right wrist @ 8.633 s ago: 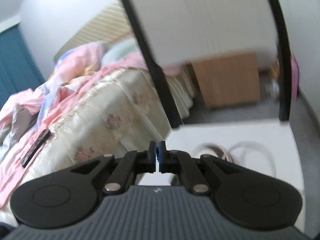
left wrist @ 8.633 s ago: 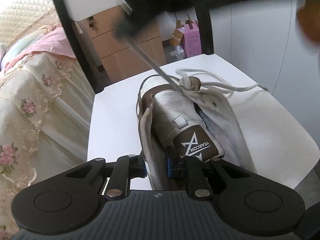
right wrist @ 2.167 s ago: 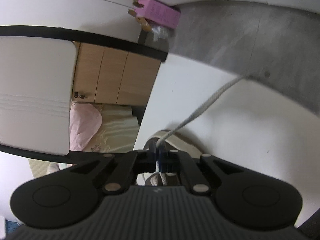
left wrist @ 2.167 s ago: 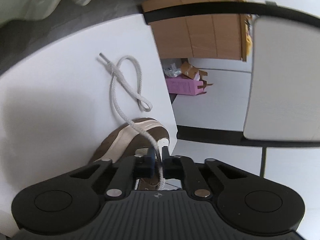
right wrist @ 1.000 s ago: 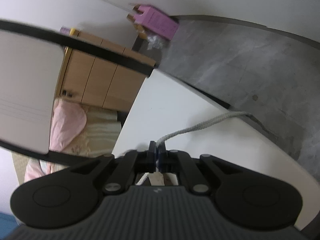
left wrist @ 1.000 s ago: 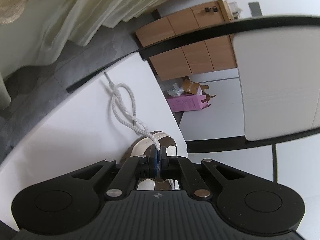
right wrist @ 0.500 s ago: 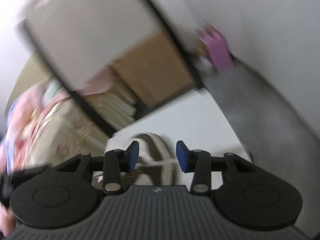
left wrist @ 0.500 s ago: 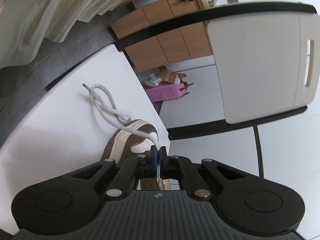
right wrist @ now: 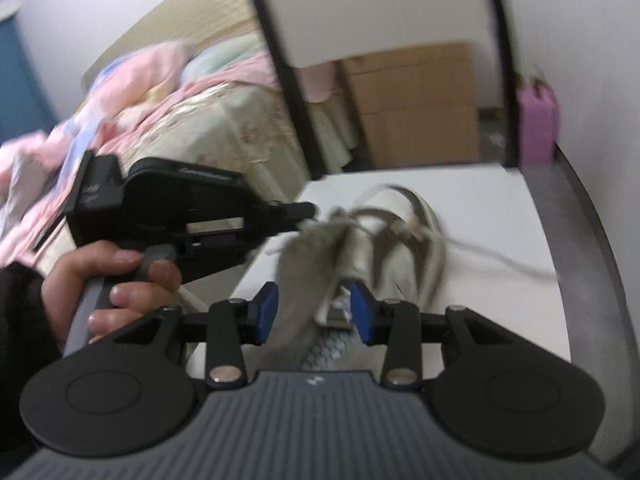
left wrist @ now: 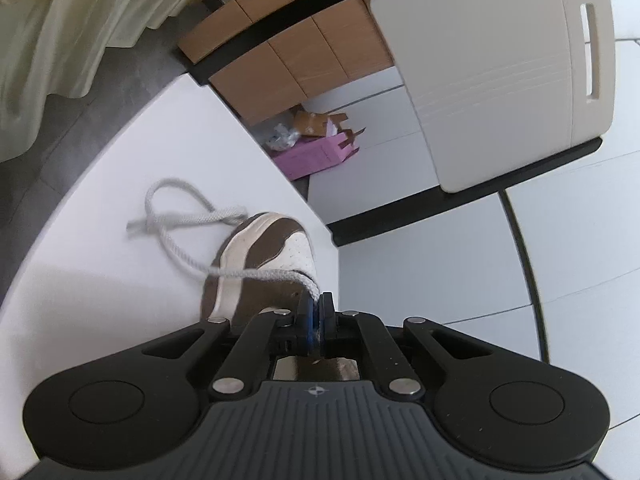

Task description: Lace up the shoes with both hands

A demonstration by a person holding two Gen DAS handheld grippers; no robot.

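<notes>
A brown and cream shoe point(left wrist: 264, 248) lies on the white chair seat point(left wrist: 100, 240), toe pointing away. My left gripper point(left wrist: 318, 312) is shut on the white lace point(left wrist: 188, 220) just above the shoe. From there the lace runs out to a crossed loop on the seat. In the right wrist view, a hand point(right wrist: 116, 280) holds the left gripper point(right wrist: 310, 210) from the left, its tip at the shoe point(right wrist: 392, 240). My right gripper point(right wrist: 314, 312) is open, its blue pads point(right wrist: 266, 312) apart and touching nothing. The shoe's grey upper shows beyond the gap. The other lace end point(right wrist: 500, 256) trails right.
The chair back point(left wrist: 500, 80) and its black frame point(right wrist: 288, 80) rise behind the seat. Wooden drawers point(left wrist: 288, 40) and a pink box point(left wrist: 316, 156) stand on the floor beyond. A bed with floral covers point(right wrist: 180, 120) lies to the left.
My right gripper let go of the lace, opened wide, rolled upright and pulled back from the shoe. The left gripper rolled slightly, still pinching its lace, and the loop slid nearer the toe.
</notes>
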